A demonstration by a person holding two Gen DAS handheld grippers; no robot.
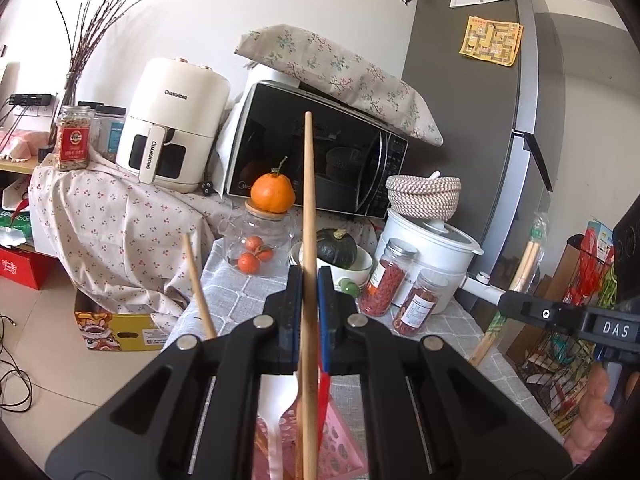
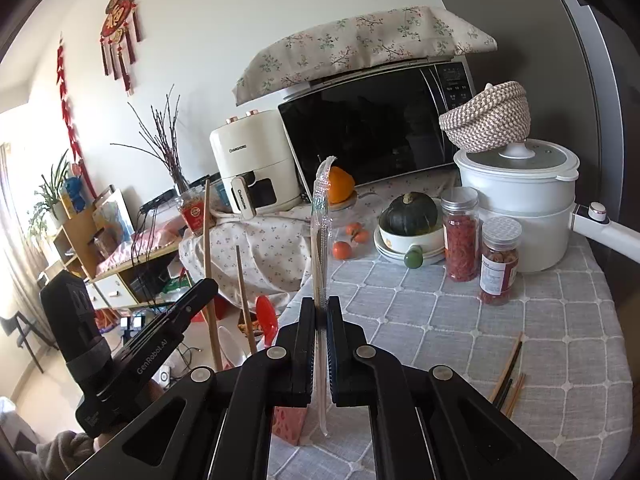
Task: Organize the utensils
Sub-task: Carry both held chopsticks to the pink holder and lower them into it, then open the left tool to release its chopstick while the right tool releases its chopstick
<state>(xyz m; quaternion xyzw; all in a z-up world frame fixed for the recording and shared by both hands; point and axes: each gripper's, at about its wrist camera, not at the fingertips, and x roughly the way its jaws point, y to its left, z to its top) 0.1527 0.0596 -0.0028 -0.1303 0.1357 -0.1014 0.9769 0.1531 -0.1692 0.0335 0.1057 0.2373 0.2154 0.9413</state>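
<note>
1. Wooden and long, a stick handle (image 1: 308, 216) stands almost straight up in the left wrist view. The left gripper (image 1: 308, 280) is squeezed tight on it, with its blue pads (image 1: 325, 312) pressing both sides.
2. Below that claw sits a pink holder (image 1: 340, 448) with holes in it. A white plastic spoon (image 1: 276, 412) and something red are in it too. The stick's lower end goes down toward the holder.
3. Only this view shows the tall grey fridge (image 1: 472, 92) with a yellow paper on it. It also shows the right claw from the side, holding wooden chopsticks in a clear wrapper (image 1: 524, 268), right of the microwave (image 1: 320, 152).
4. In the right wrist view, the right gripper (image 2: 320, 312) is closed tight on a thin, shiny wrapped pack of chopsticks (image 2: 322, 216). The pack stands up in front of the microwave (image 2: 376, 128).
5. Only this view shows loose chopsticks (image 2: 510, 376) lying flat on the grey checked tablecloth (image 2: 440, 320), near the right claw.
6. The same view shows red hanging decorations (image 2: 118, 32) on the wall, left of the microwave. The pink holder (image 2: 288, 424) peeks out under the claw.
</note>
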